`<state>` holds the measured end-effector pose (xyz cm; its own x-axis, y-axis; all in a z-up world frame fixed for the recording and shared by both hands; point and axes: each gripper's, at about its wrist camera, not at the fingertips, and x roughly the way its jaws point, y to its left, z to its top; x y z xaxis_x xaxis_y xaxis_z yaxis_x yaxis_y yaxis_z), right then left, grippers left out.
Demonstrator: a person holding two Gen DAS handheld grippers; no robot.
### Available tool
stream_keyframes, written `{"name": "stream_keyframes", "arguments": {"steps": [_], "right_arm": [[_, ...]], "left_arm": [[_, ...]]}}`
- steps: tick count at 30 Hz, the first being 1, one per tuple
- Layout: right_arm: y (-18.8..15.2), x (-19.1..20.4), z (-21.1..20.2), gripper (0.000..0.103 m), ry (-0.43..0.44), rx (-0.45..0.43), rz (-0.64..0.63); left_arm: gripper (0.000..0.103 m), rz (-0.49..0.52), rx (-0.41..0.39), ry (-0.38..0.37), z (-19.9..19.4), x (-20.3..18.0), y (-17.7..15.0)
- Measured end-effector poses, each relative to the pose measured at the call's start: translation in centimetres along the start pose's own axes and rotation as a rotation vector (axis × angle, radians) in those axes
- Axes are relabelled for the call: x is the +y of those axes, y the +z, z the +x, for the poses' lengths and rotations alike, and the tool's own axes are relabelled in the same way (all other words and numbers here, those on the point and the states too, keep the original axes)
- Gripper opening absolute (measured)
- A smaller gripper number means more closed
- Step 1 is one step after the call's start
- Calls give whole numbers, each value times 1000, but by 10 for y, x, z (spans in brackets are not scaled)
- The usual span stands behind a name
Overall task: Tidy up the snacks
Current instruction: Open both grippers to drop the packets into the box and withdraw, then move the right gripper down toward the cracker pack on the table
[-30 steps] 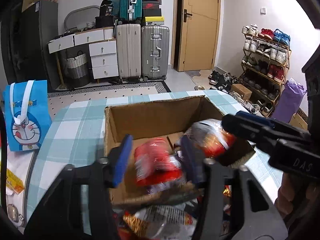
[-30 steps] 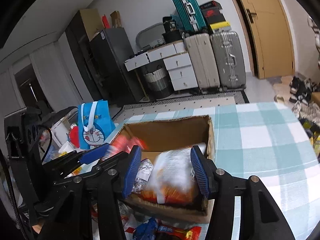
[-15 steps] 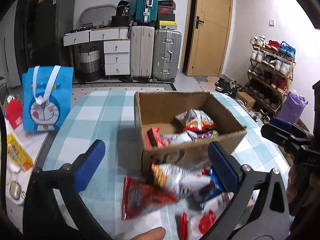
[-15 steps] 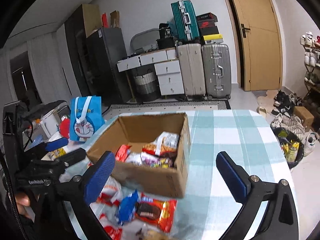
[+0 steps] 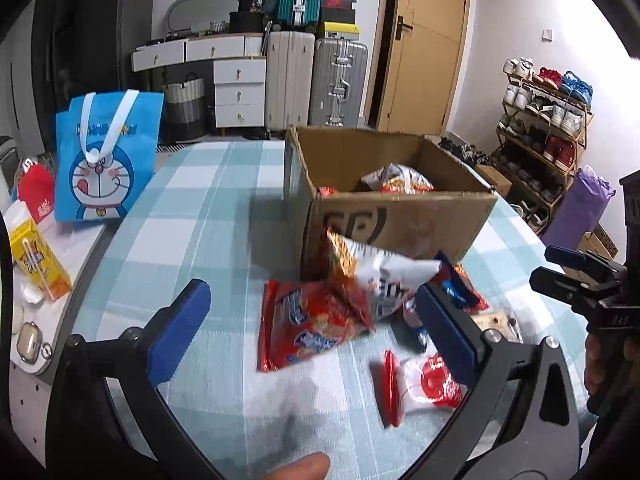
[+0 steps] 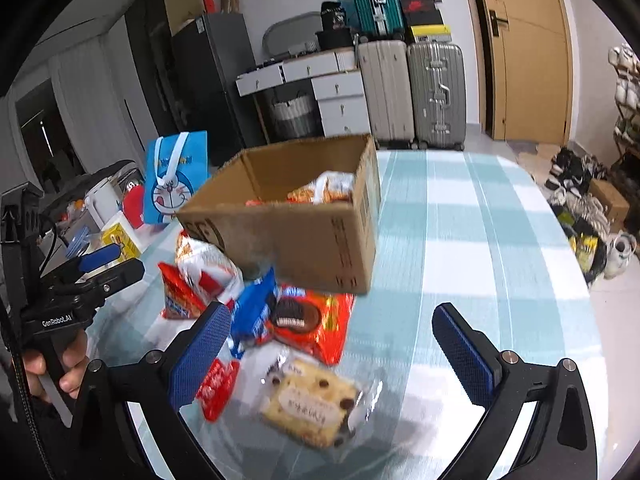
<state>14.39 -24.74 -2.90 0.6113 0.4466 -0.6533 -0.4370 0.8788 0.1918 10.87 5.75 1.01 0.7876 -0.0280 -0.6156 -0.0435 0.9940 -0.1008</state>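
A brown cardboard box (image 5: 400,216) stands on the checked table and holds a few snack bags (image 5: 396,178). Several snack packs lie in front of it: a red bag (image 5: 308,326), a white and orange bag (image 5: 372,272), a small red and white pack (image 5: 420,384). The right wrist view shows the box (image 6: 320,236), a red cookie pack (image 6: 308,320) and a clear cookie pack (image 6: 312,404). My left gripper (image 5: 312,328) is open and empty above the red bag. My right gripper (image 6: 332,352) is open and empty above the cookie packs.
A blue cartoon bag (image 5: 104,156) stands at the table's left edge, with a yellow drink carton (image 5: 36,260) and small items on a side surface. Suitcases (image 5: 316,76), drawers and a shoe rack (image 5: 548,136) stand beyond the table.
Both grippers let go of their snack bags into the box, opened wide, and pulled back and down toward the loose packs in front of the box.
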Motion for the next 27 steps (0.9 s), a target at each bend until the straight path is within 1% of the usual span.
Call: {"name": "stream_keyframes", "arguments": {"steps": [6, 12, 17, 23, 27], "right_arm": [[-10, 2, 10, 102, -26, 54, -28], [-16, 2, 28, 103, -33, 135, -23], [-26, 8, 46, 103, -31, 203, -38], [-38, 25, 63, 103, -39, 255, -101], [-43, 30, 71, 103, -65, 277, -118]], "left_arm": [[102, 14, 28, -23, 4, -11, -6], [102, 55, 54, -40, 8, -27, -11], [102, 87, 67, -35, 12, -38, -15], [102, 80, 79, -38, 14, -37, -15], [102, 81, 81, -40, 14, -35, -15]]}}
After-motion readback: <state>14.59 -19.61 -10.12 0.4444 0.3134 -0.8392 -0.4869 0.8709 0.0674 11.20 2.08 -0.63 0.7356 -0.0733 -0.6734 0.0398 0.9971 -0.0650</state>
